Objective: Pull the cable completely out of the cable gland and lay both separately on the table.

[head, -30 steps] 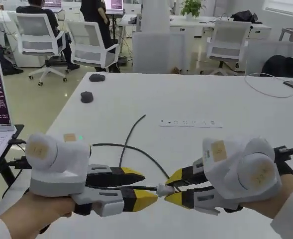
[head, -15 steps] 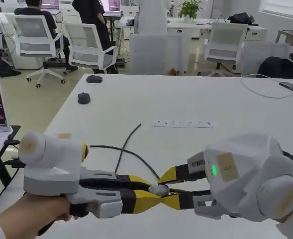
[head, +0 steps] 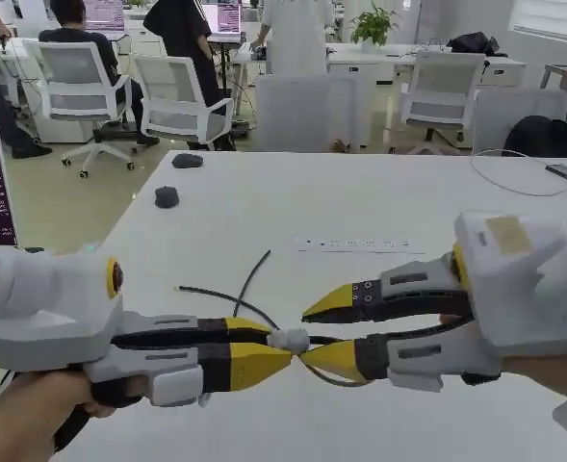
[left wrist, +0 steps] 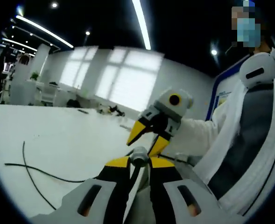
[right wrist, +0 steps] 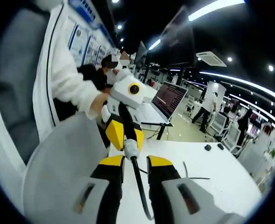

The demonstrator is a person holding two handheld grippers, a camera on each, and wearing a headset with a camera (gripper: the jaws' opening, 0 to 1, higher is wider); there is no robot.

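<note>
Left claw (head: 279, 345) clamped on small grey plastic cable gland (head: 288, 339). Right claw (head: 305, 336) apart around thin black cable (right wrist: 138, 179): mostly hidden in head view, plain in right gripper view.

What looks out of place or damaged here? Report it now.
Nothing is spilled, broken or askew. The cable is not yet out of the gland, which the left tool pinches at its tips. The right tool has its jaws open around the cable without gripping it.
</note>
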